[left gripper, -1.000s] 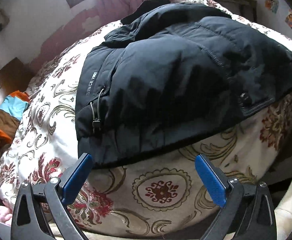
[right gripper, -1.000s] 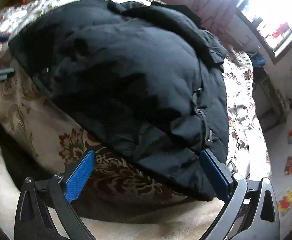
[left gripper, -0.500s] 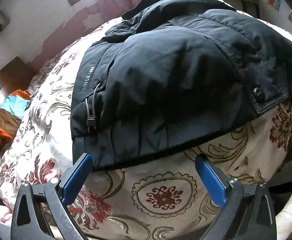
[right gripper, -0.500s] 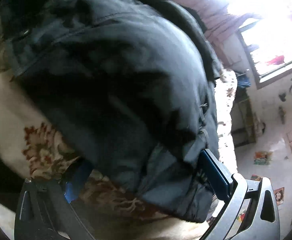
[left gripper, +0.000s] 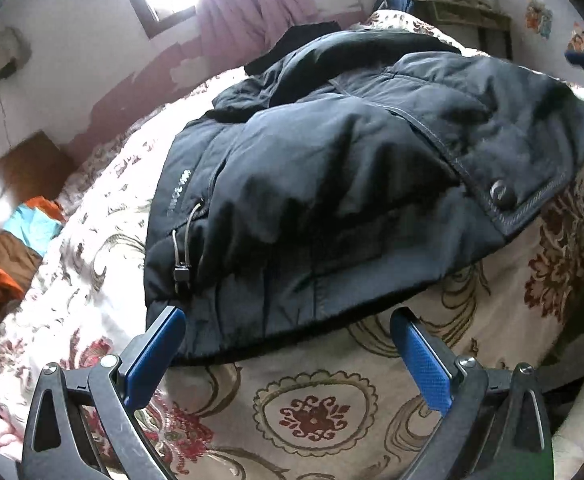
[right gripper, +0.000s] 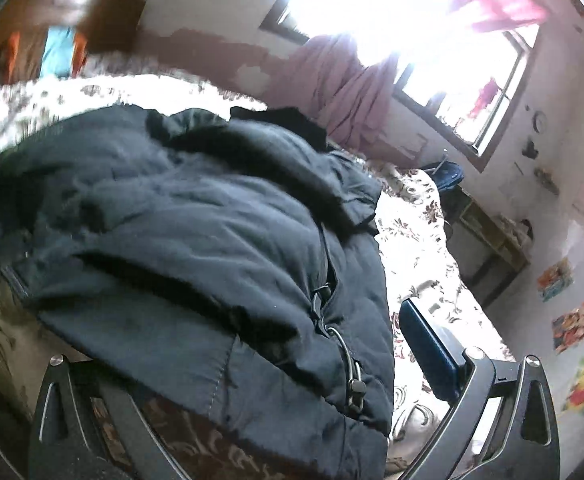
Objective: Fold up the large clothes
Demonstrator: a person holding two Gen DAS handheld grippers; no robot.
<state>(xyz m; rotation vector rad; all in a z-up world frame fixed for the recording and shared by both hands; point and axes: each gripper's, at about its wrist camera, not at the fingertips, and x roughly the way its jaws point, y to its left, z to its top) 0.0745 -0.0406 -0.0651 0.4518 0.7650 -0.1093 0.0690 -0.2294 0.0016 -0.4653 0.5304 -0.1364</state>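
On the bed, seen from my left wrist, the dark padded jacket [left gripper: 352, 184] lies in a bulky heap across the flowered bedspread [left gripper: 316, 412]. My left fingers [left gripper: 287, 354] are spread wide and hold nothing — the left blue pad [left gripper: 153, 354] sits right at the jacket's near hem, and the right pad [left gripper: 422, 360] is over bare bedspread just below that hem. A drawcord with a toggle [left gripper: 181, 272] hangs at the jacket's near left corner, and a snap button [left gripper: 502, 194] shows on a flap toward the right. Behind the bed hangs a pink curtain [left gripper: 243, 12] beside a bright window, and some orange and blue clothing [left gripper: 19, 240] lies off to the left.

From my right wrist, the jacket [right gripper: 195, 248] fills most of the view, blurred, its hem draped over the left side of my right fingers [right gripper: 275, 360] so that the left pad is hidden. The right blue pad [right gripper: 428, 352] stands clear of the cloth, with a gap showing between it and the jacket's edge — the fingers are parted, and I cannot tell whether the hidden one touches the cloth. A drawcord toggle [right gripper: 354, 384] dangles near the hem. The bedspread [right gripper: 420, 248] shows to the right.
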